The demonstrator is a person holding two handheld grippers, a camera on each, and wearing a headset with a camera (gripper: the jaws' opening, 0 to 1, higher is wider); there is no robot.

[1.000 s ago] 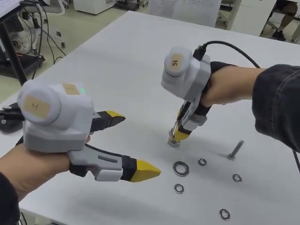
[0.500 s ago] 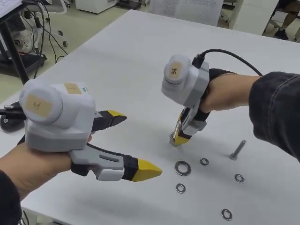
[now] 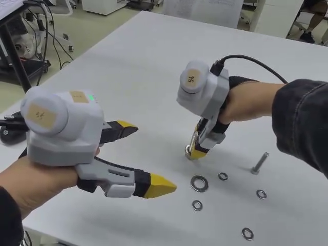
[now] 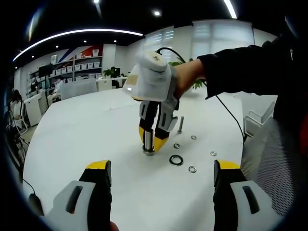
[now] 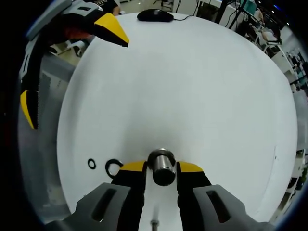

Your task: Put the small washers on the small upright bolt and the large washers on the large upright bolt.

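The white tabletop (image 3: pixel 138 66) carries one large washer (image 3: pixel 199 183), with four small washers (image 3: pixel 223 176) scattered near it. A small bolt (image 3: pixel 259 163) stands upright beside them. A black mouse (image 5: pixel 155 15) rests near one edge.

The table (image 3: pixel 128 72) was smooth, matt white. The washers (image 3: pixel 199 183) and the large bolt (image 5: pixel 162 168) were bright bare metal. The sleeve (image 3: pixel 302 118) was dark cloth.

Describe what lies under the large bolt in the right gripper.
Bare white table; the large bolt stands on it, clamped by the right gripper. Its underside is hidden.
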